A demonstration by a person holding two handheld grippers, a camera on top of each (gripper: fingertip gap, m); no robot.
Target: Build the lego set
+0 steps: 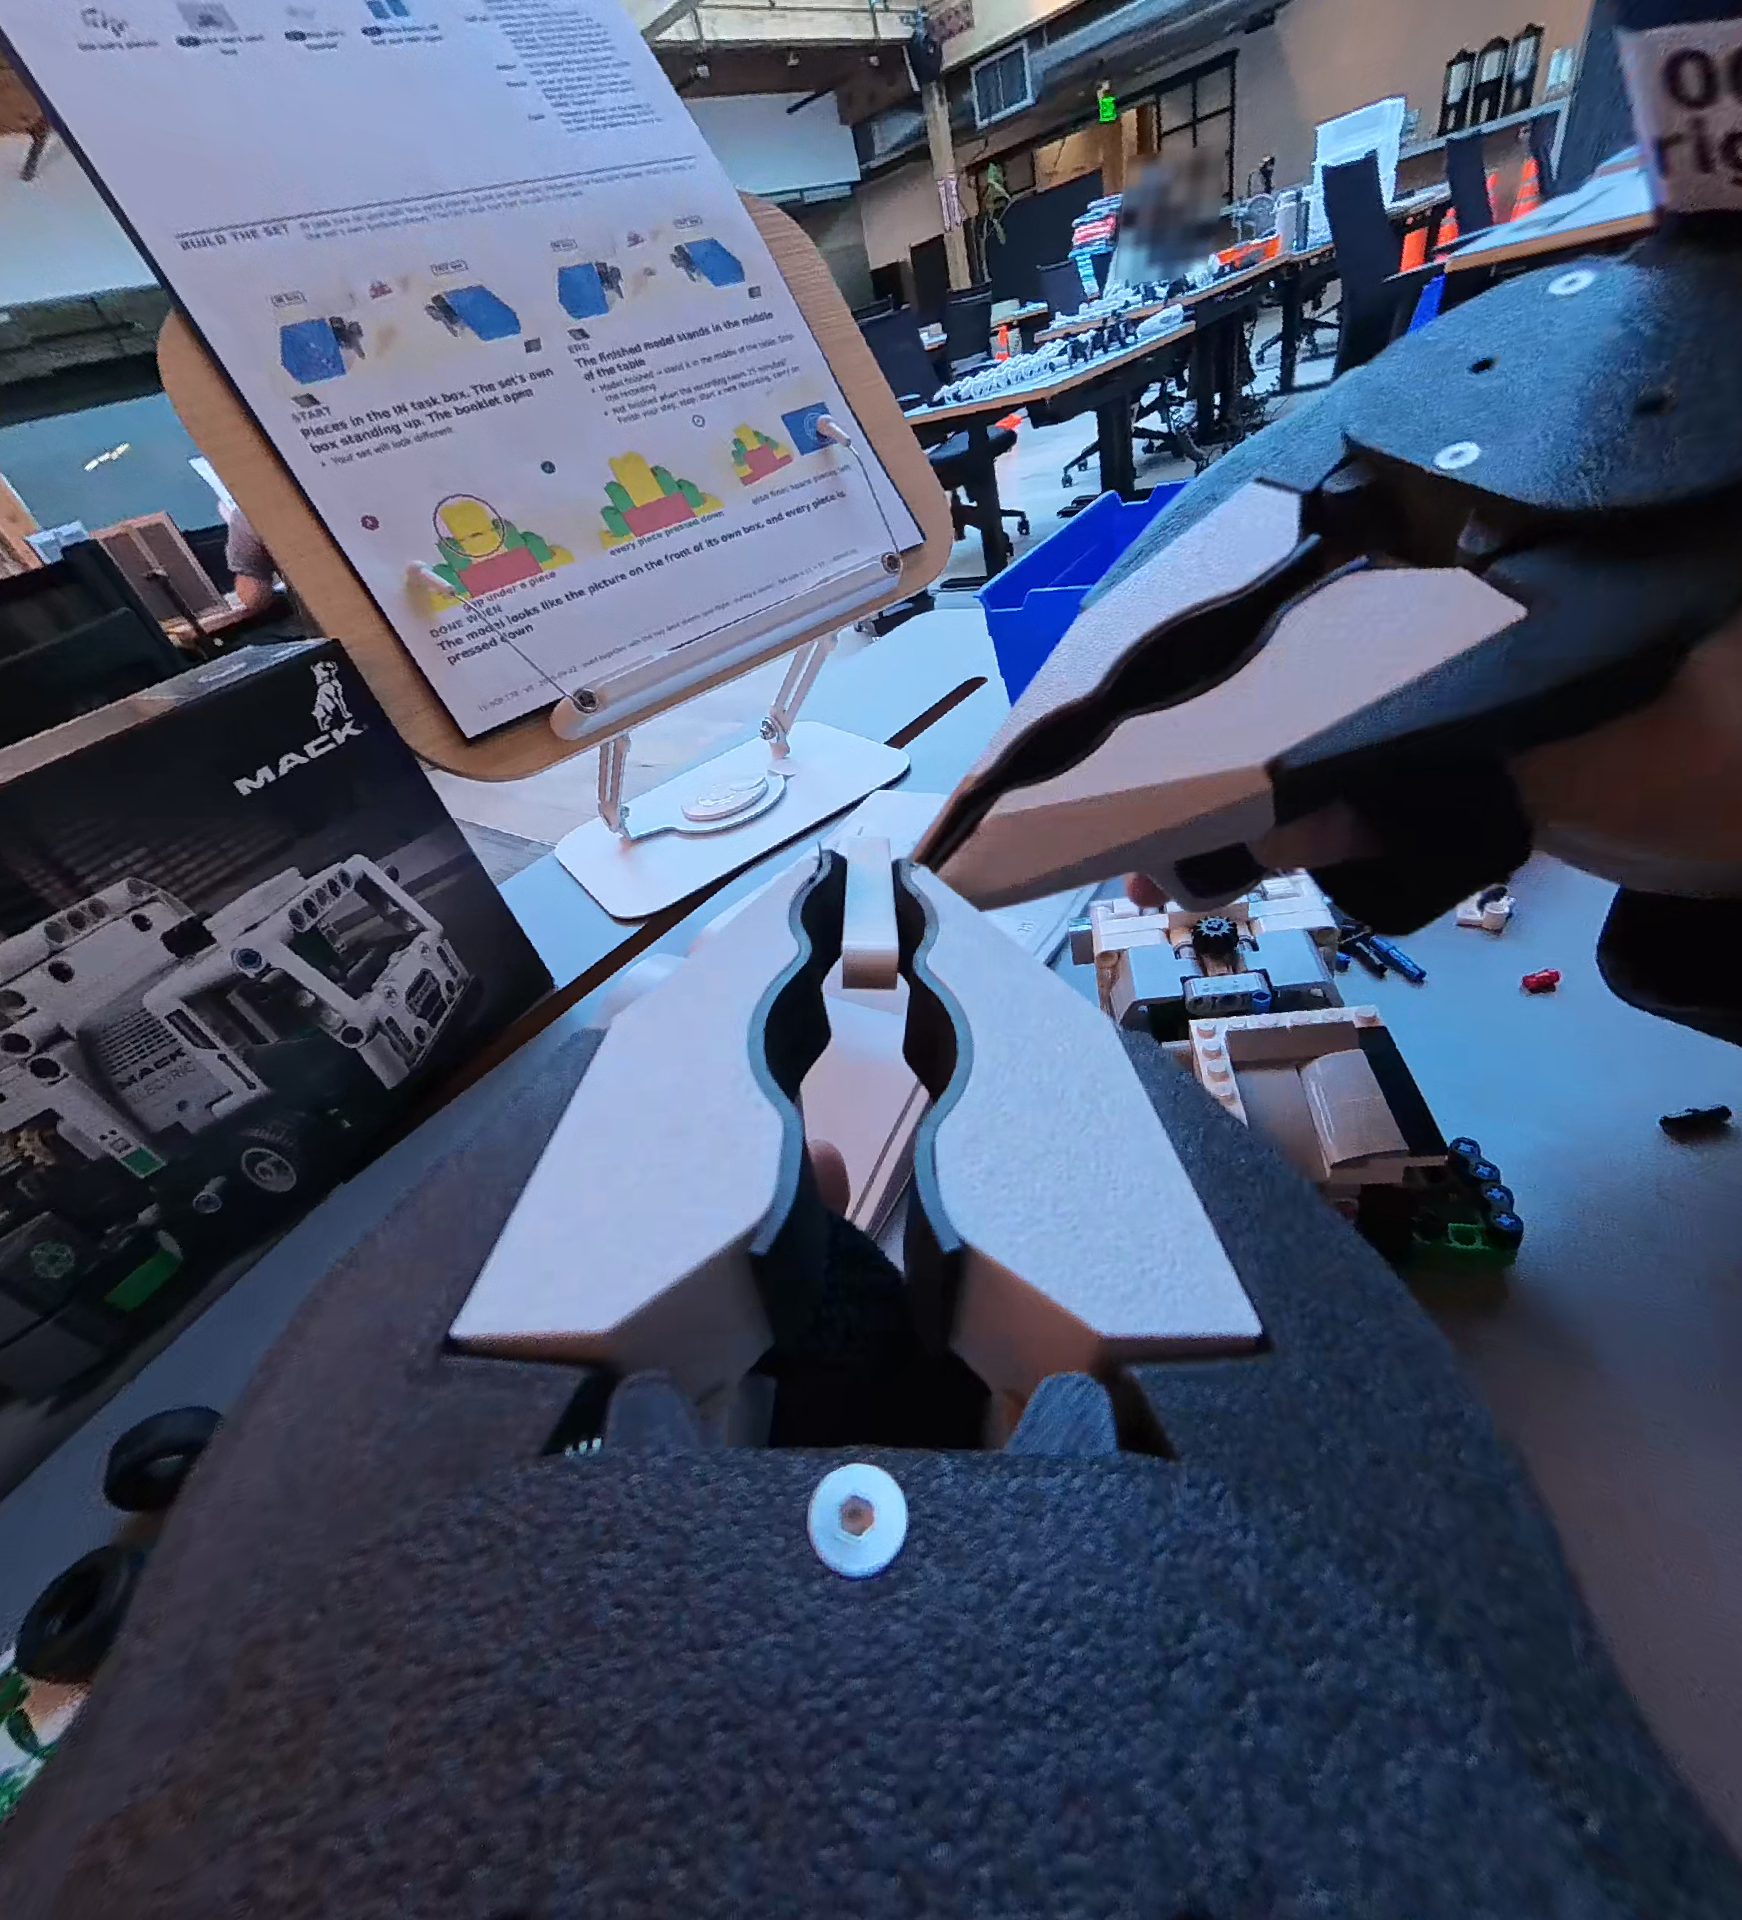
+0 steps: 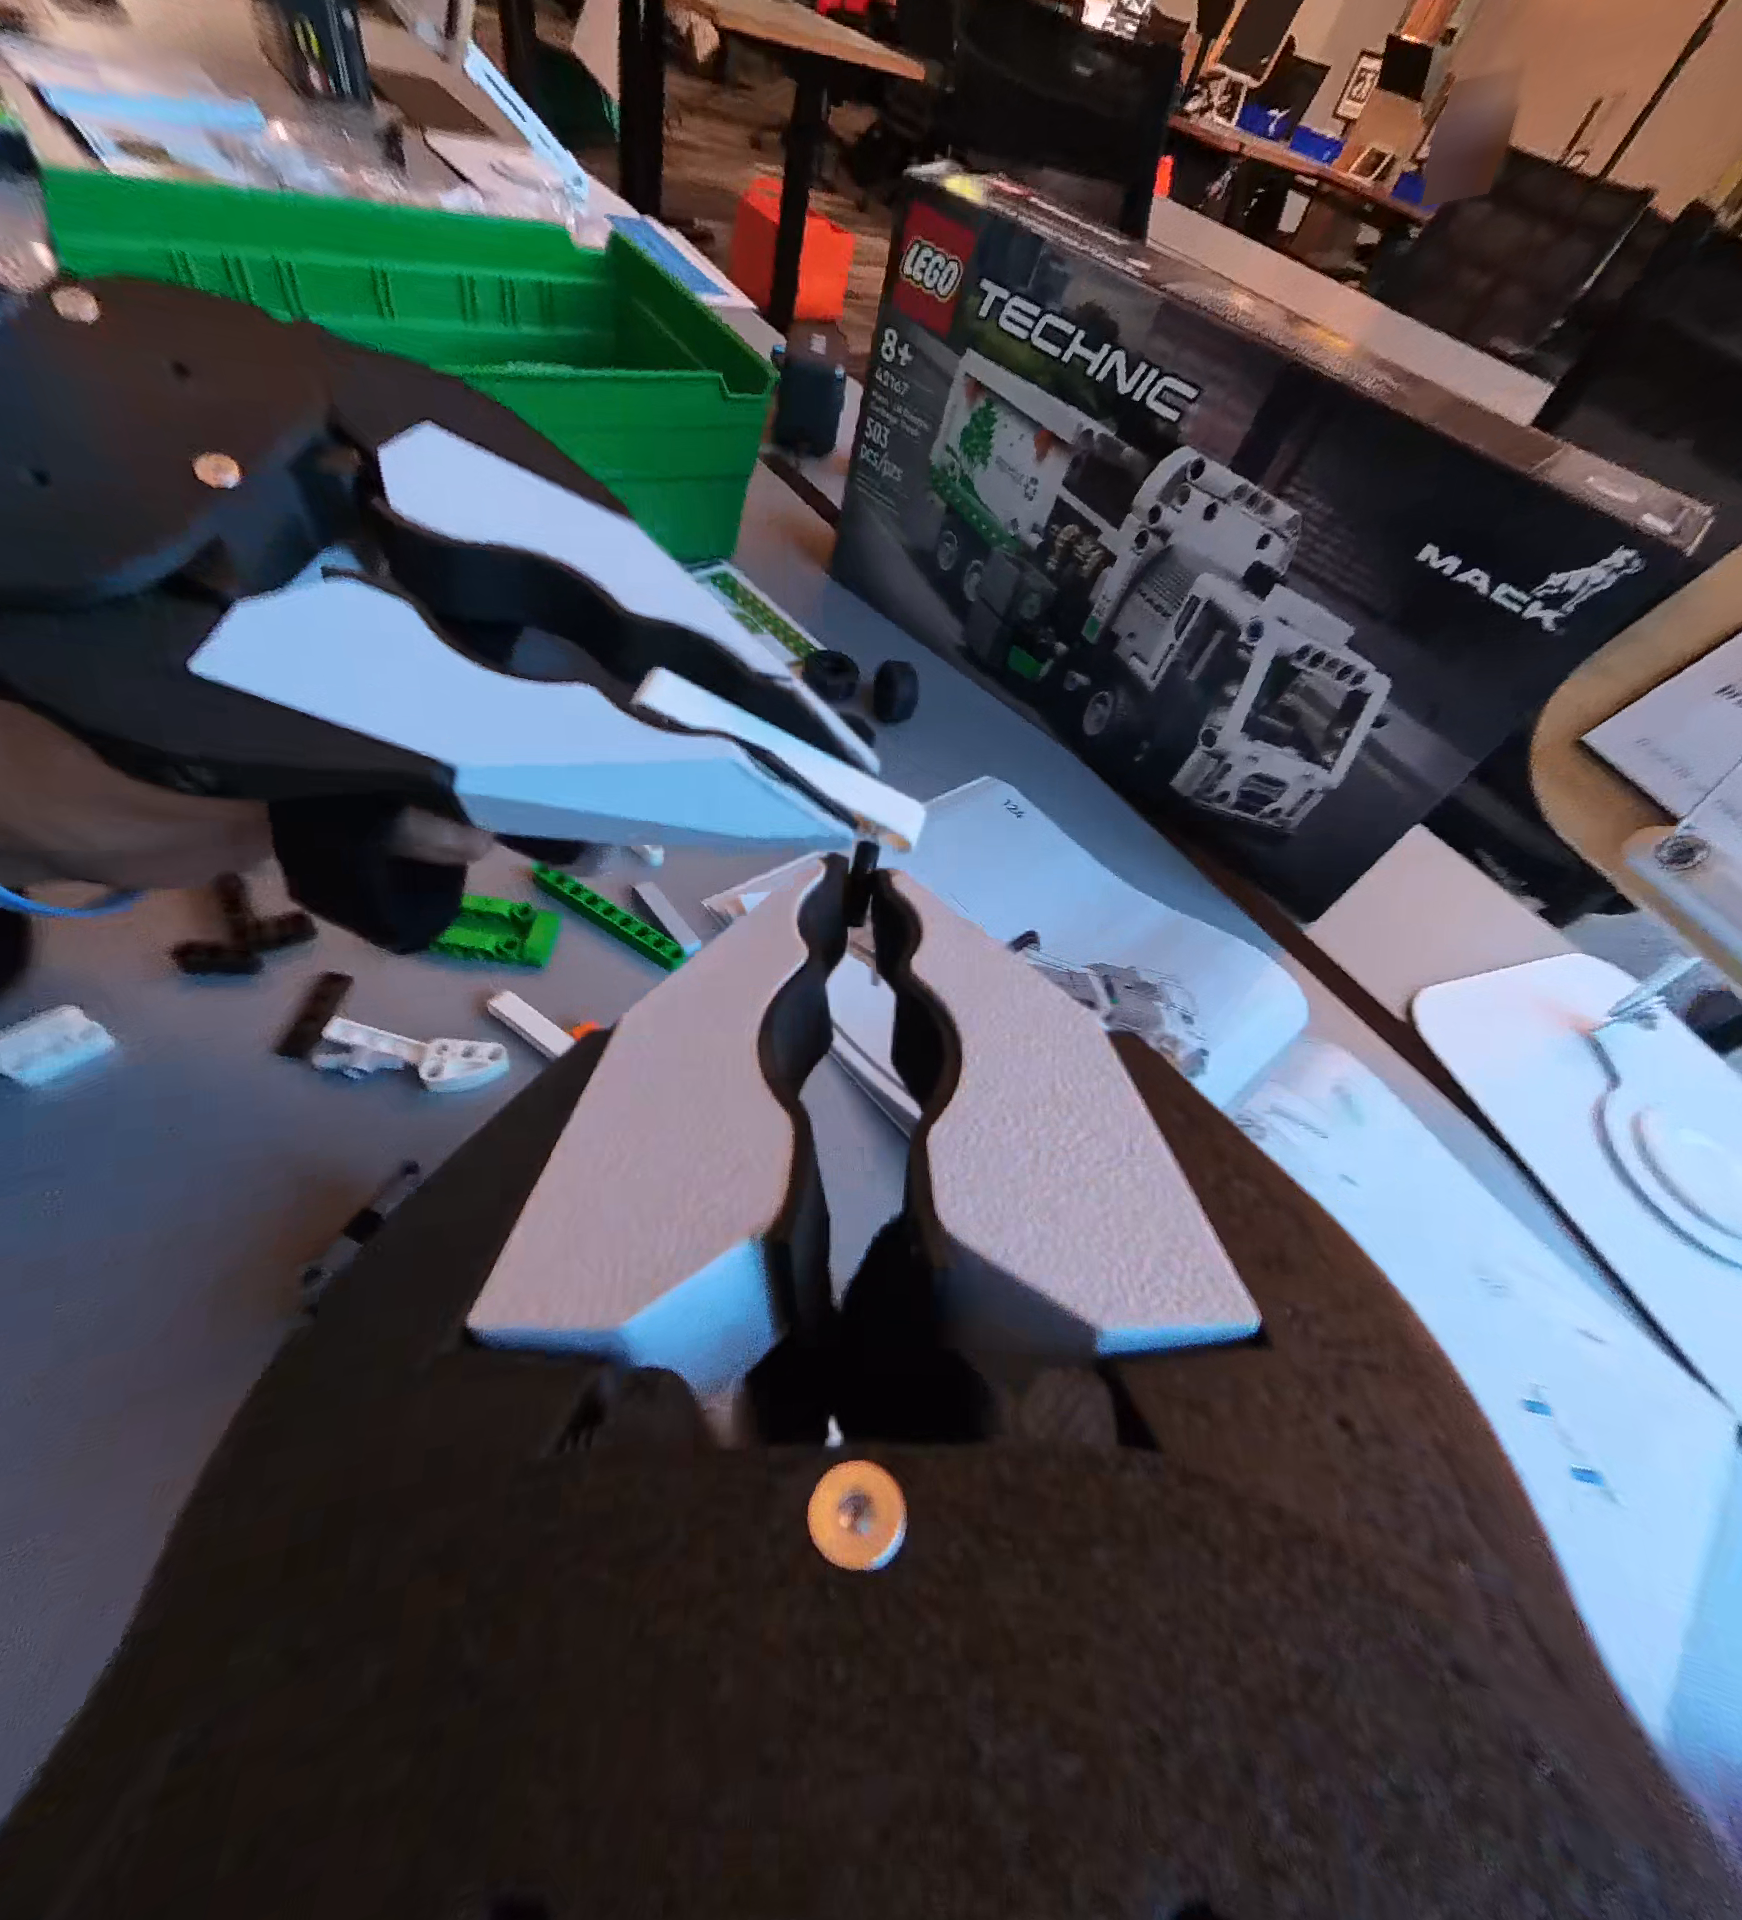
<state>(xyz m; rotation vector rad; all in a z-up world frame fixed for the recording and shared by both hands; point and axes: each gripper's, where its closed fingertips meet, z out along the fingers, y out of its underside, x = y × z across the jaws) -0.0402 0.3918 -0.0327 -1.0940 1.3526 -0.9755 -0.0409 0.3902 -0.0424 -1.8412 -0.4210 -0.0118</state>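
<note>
Left wrist view: the left gripper (image 1: 869, 883) has its jaws pinching a flat white Lego beam (image 1: 868, 914), which stands upright between the tips. The right gripper (image 1: 934, 857) reaches in from the right, its tip just beside the beam; what it holds cannot be told here. Only this view shows the part-built truck model (image 1: 1293, 1049), tan, grey and black with green and blue pieces at its near end, lying on the grey desk (image 1: 1625, 1039) to the right. Behind stand the instruction sheet (image 1: 493, 343) on its wooden stand and, at left, the set's box (image 1: 181, 987).

Right wrist view: the right gripper (image 2: 859, 883) has its jaws pinching a small black pin (image 2: 860, 878), whose top meets the end of the white beam held by the left gripper (image 2: 872, 821), which comes in from the left. This view alone shows the loose pieces (image 2: 410, 1055) scattered on the desk, the green bin (image 2: 534, 343), two black tyres (image 2: 862, 681), and the open booklet (image 2: 1054, 894) beneath the jaws.
</note>
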